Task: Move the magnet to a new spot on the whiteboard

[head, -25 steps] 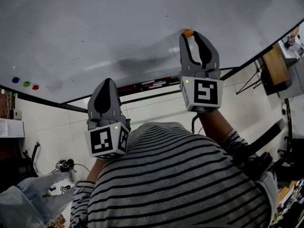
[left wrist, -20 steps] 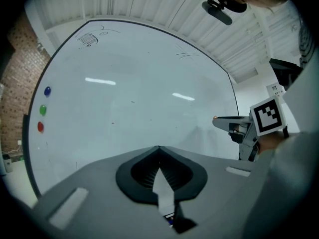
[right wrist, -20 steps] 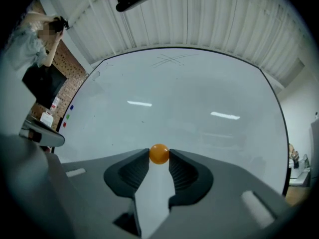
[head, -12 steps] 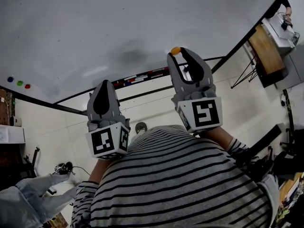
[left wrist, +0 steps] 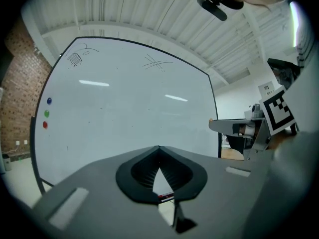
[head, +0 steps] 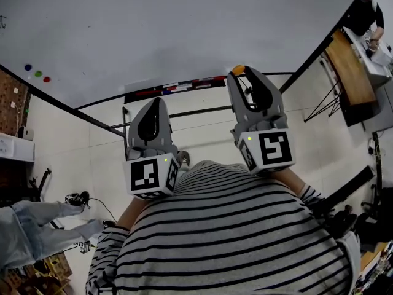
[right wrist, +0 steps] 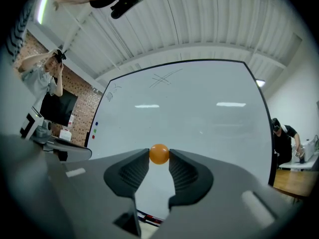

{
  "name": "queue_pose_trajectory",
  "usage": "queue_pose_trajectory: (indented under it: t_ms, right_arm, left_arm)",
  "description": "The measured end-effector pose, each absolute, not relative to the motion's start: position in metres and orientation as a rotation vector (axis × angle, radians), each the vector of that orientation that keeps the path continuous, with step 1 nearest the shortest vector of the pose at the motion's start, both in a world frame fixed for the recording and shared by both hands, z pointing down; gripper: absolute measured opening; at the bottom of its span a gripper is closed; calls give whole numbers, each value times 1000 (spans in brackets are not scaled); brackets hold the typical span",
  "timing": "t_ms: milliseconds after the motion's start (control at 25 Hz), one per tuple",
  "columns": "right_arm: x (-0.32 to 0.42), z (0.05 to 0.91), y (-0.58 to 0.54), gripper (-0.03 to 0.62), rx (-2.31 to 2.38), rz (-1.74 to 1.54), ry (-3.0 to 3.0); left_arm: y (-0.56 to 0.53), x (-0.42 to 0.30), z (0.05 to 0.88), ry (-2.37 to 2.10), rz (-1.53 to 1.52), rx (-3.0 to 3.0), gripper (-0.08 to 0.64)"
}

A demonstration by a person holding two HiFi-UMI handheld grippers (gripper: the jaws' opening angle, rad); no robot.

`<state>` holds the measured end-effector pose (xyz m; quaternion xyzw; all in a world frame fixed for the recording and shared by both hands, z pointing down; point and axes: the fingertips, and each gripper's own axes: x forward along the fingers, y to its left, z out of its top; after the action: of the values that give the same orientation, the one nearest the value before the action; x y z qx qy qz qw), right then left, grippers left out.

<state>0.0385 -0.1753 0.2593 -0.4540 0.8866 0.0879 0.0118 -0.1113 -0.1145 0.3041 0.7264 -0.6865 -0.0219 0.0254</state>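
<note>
An orange round magnet [right wrist: 159,154] sits pinched between the tips of my right gripper [right wrist: 159,156], which is shut on it. In the head view the orange magnet [head: 238,70] shows at the tip of the right gripper [head: 241,74], held off the whiteboard [head: 184,29] just below its lower edge. The whiteboard [right wrist: 189,113] fills the view ahead of the right jaws. My left gripper [head: 153,106] hangs lower, shut with nothing between its jaws. The left gripper [left wrist: 158,149] also faces the whiteboard [left wrist: 124,113].
Blue, green and red magnets [head: 37,74] cling to the board's left side, also seen as dots [left wrist: 47,113]. A marker tray [head: 175,90] runs under the board. A brick wall [head: 12,97] stands left, a wooden table [head: 350,72] right. A person [right wrist: 47,73] stands at the left.
My right gripper has drawn back from the whiteboard and downward with the orange magnet in it. The head view has shifted, so the board sits higher. The left gripper has hardly moved.
</note>
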Motion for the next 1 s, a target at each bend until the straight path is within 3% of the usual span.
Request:
queue_pose_trajectory:
  t_ms: [720,1000]
  right_arm:
    - [37,241,-177,124,-1362,250,2724]
    - [17,226,-230,124,-1429,310,2699]
  left_arm:
    - [-99,-120,303,-2197,-55,2145,15]
    - [-135,-150,285,-2210,-91,2185,15]
